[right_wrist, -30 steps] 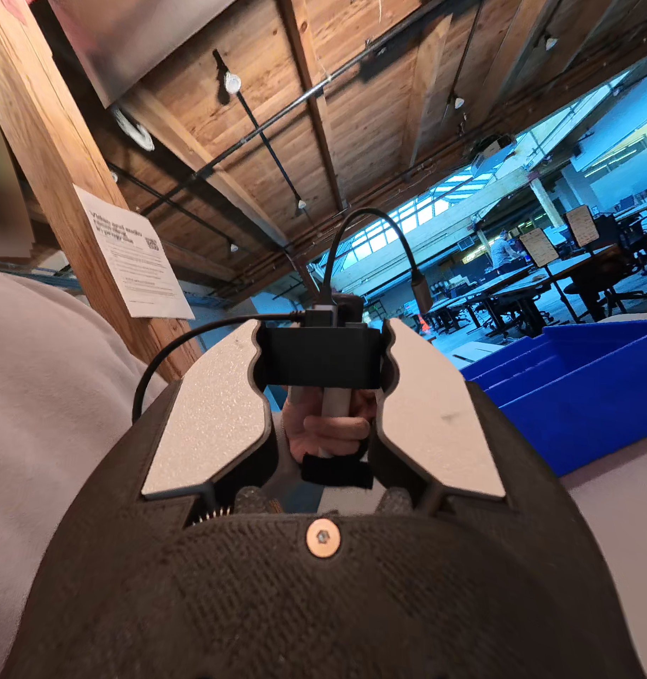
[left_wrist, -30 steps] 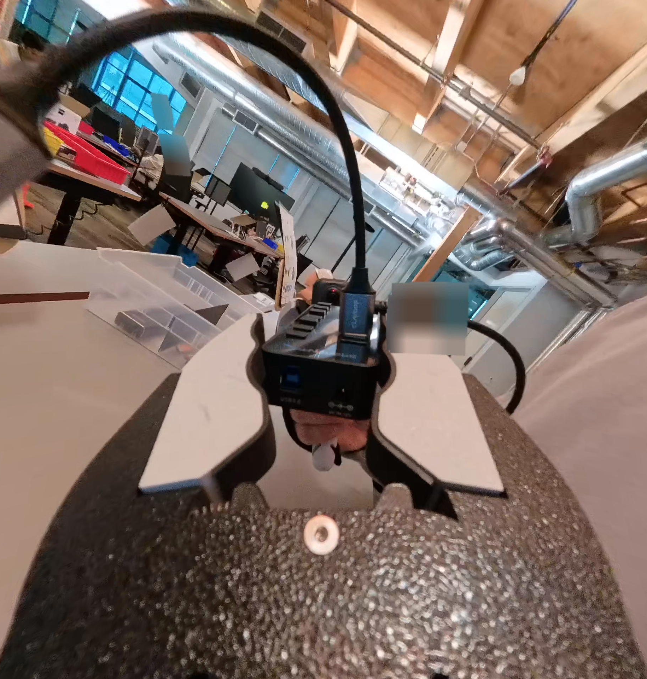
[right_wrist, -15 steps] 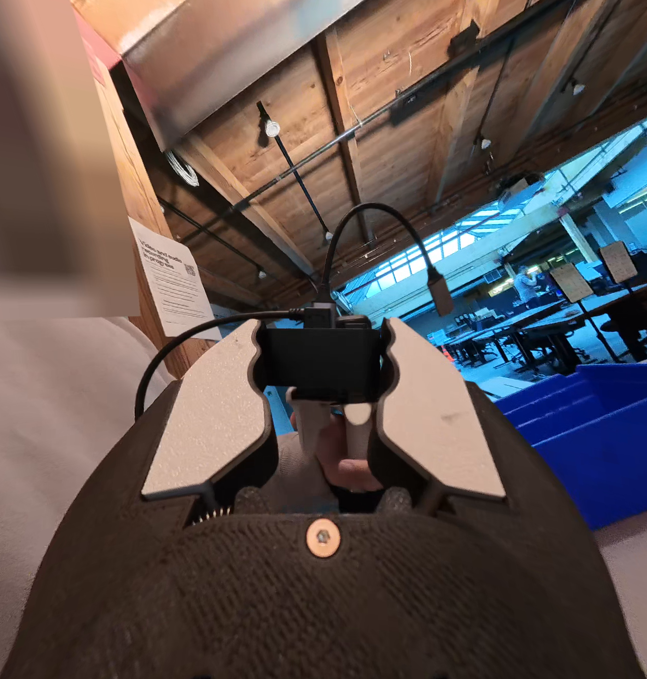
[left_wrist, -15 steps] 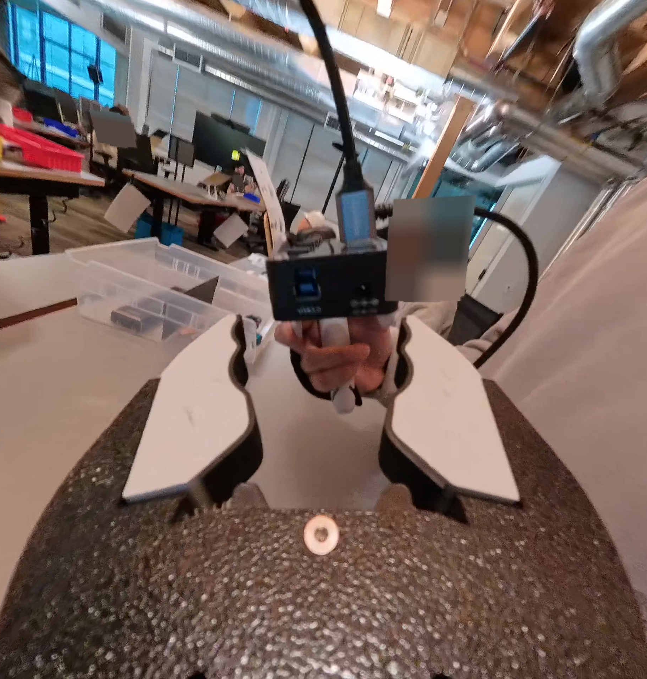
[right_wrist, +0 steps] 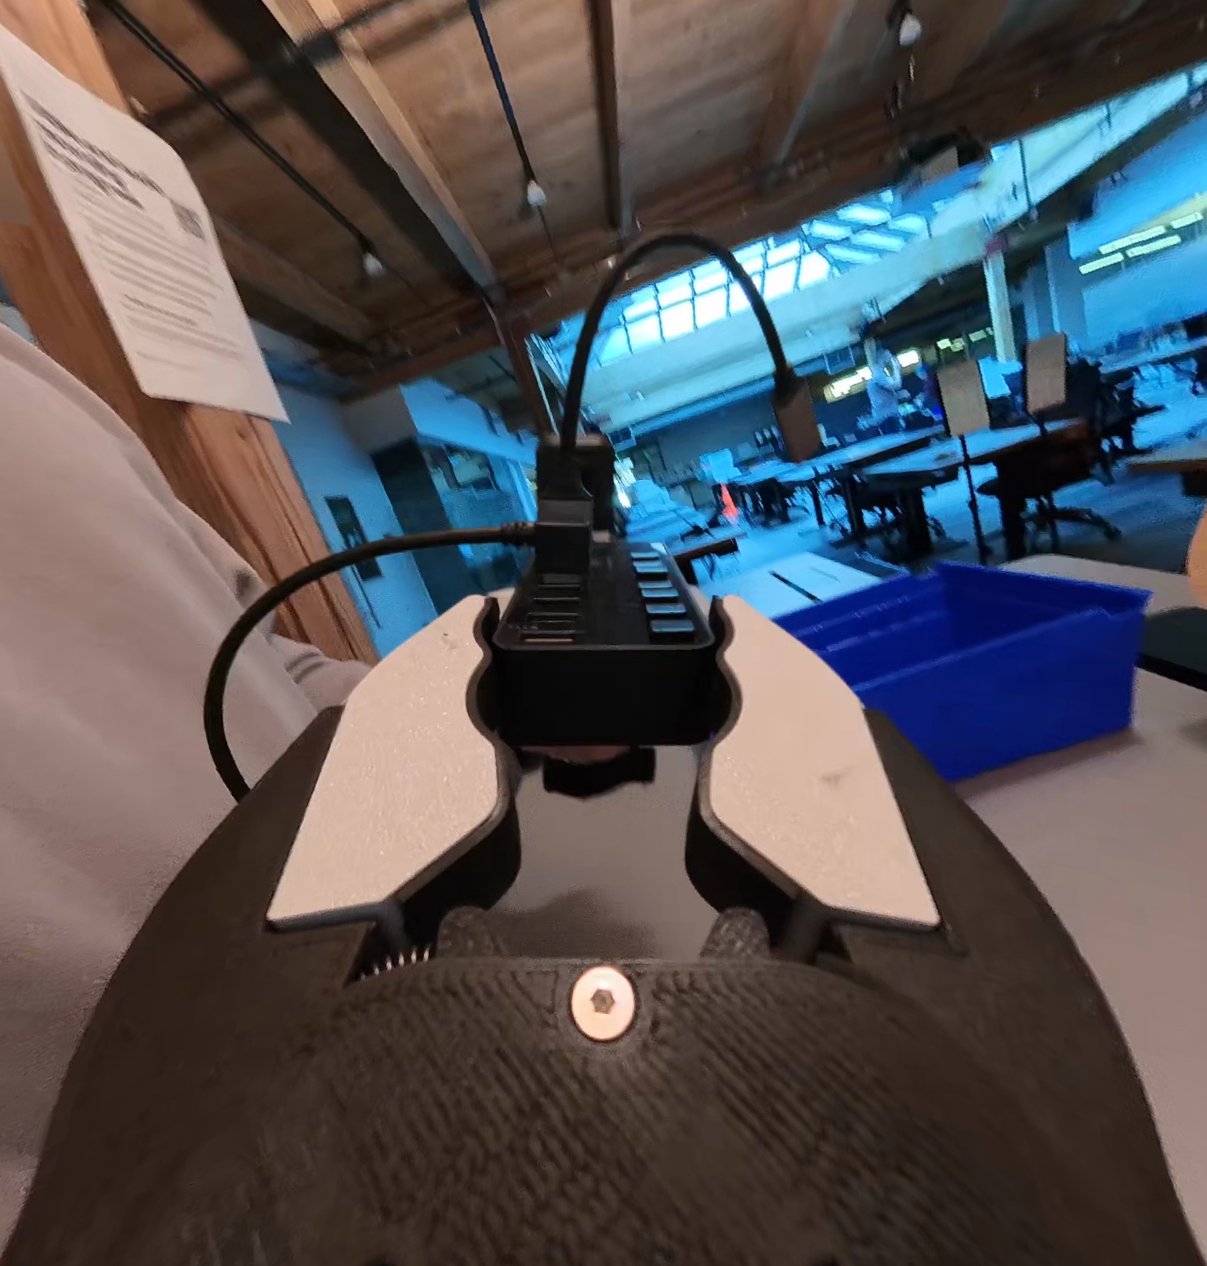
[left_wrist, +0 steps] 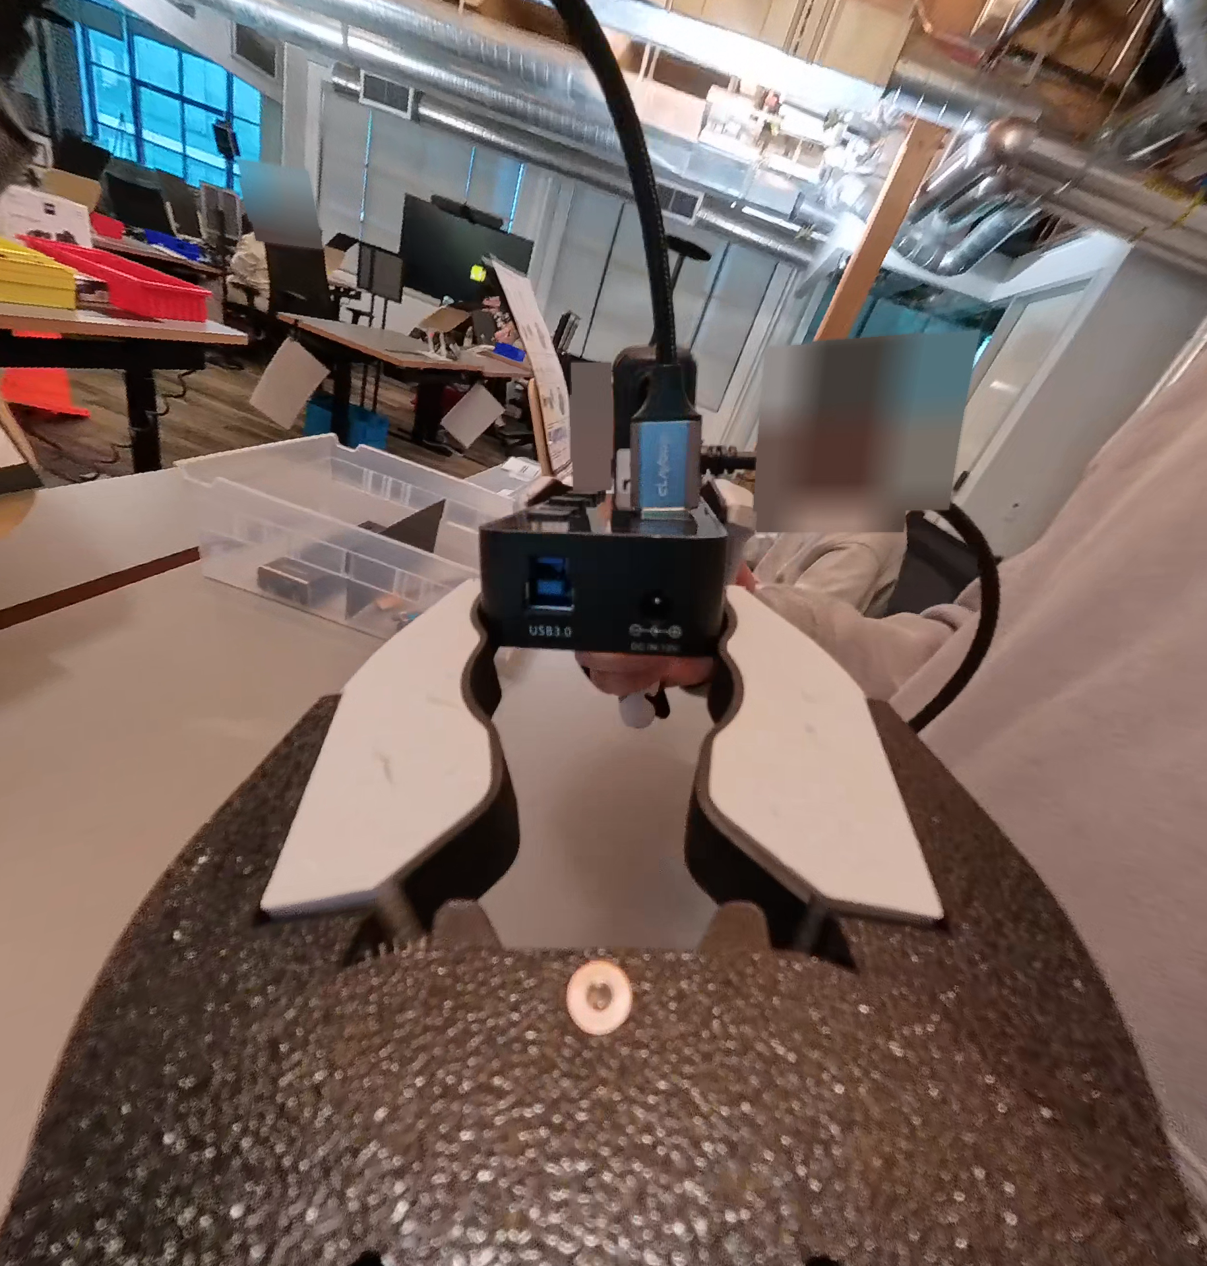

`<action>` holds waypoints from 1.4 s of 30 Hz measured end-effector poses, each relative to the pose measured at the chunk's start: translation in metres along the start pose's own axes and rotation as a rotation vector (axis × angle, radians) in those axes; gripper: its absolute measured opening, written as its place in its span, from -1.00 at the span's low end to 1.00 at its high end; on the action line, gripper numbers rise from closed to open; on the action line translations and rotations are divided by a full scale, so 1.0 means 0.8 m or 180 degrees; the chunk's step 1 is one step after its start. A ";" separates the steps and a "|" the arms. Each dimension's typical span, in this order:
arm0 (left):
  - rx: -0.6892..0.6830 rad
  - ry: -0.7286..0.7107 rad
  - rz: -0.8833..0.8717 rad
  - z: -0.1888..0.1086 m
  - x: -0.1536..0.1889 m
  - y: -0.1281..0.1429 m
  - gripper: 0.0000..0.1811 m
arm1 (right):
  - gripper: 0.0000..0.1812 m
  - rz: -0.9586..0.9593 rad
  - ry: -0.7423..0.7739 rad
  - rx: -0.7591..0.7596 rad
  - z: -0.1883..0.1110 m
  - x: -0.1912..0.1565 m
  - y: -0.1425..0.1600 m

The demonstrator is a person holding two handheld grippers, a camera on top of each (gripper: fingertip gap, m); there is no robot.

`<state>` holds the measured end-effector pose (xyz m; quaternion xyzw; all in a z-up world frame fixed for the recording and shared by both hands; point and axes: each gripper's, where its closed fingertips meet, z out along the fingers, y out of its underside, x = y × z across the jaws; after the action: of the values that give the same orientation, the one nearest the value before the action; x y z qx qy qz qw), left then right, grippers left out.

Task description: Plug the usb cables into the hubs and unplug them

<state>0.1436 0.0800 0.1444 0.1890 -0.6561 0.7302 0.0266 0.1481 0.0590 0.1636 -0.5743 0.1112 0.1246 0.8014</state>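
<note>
A black USB hub (left_wrist: 601, 589) is held level between both grippers, one at each end. My left gripper (left_wrist: 604, 616) is shut on the end with the blue socket. My right gripper (right_wrist: 604, 658) is shut on the opposite end of the hub (right_wrist: 601, 692), whose top row of ports and switches shows. A black braided cable's blue-grey plug (left_wrist: 662, 466) stands in a top port near the left gripper. In the right wrist view the cable (right_wrist: 655, 246) arcs up to a loose connector (right_wrist: 796, 418). A second black cord (right_wrist: 381, 555) leaves the hub's side.
A clear plastic organiser tray (left_wrist: 326, 520) lies on the pale table (left_wrist: 107, 719) to the left. A blue bin (right_wrist: 984, 658) stands right of the right gripper, with a dark flat object (right_wrist: 1190, 651) beyond it. The person's pale clothing (left_wrist: 1101, 753) is close beside both grippers.
Half a second ago my left gripper was open and off the hub; now it grips the hub's end again. My right gripper kept its hold and tilted down, showing the hub's top.
</note>
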 end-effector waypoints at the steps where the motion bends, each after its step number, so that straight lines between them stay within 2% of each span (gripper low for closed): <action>1: -0.0027 -0.0047 0.0041 0.000 -0.002 0.001 -0.36 | -0.35 -0.0041 0.0077 -0.0132 0.000 0.004 0.004; 6: -0.0498 -0.0219 0.0385 -0.005 -0.011 0.013 -0.35 | -0.11 -0.0621 0.0312 -0.1208 -0.008 0.015 0.034; 11: -0.0984 -0.0179 0.0853 0.000 -0.007 0.023 -0.36 | -0.13 -0.0927 0.0245 -0.2211 -0.009 0.023 0.075; 14: -0.1161 -0.0185 0.1055 0.001 -0.007 0.029 -0.35 | -0.24 -0.1185 0.0207 -0.2566 -0.010 0.029 0.098; 16: -0.0986 -0.0177 0.1140 0.002 0.001 0.018 -0.35 | -0.24 -0.1166 0.0120 -0.2329 -0.005 0.025 0.096; 20: -0.0356 -0.0238 0.0684 0.006 0.004 -0.006 -0.23 | -0.25 -0.0647 0.0014 -0.0993 0.019 0.008 0.054; 23: -0.0149 -0.0196 0.0373 0.013 0.002 -0.004 -0.08 | -0.25 -0.0550 0.0077 -0.0675 0.025 0.007 0.045; 24: -0.0111 -0.0120 0.0302 0.016 0.005 -0.001 -0.19 | -0.25 -0.0513 0.0003 -0.0629 0.028 0.002 0.046; 26: 0.0037 -0.0092 0.0248 0.018 0.004 -0.004 -0.19 | -0.25 -0.0470 -0.0010 -0.0536 0.031 -0.001 0.046; 30: -0.0205 -0.0062 0.0261 0.021 0.002 0.002 -0.21 | -0.26 -0.0480 0.0033 -0.0544 0.028 0.002 0.046; 34: -0.0763 -0.0158 0.0699 0.024 0.000 0.022 -0.23 | -0.26 -0.0607 0.0094 -0.1487 0.015 0.013 0.098; 36: -0.0961 -0.0344 0.0889 0.018 -0.013 0.026 -0.23 | -0.21 -0.0696 0.0206 -0.1881 -0.004 0.020 0.108; 39: -0.1196 -0.0625 0.1088 0.001 -0.034 0.028 -0.23 | -0.21 -0.0742 0.0452 -0.2148 -0.040 0.021 0.087; 42: -0.1588 -0.0783 0.1295 -0.009 -0.047 0.042 -0.23 | -0.36 -0.1020 0.0606 -0.2135 -0.051 0.001 0.039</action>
<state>0.1672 0.0901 0.1002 0.1286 -0.8370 0.5093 -0.1534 0.1375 0.0296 0.1226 -0.8237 0.0470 -0.0268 0.5644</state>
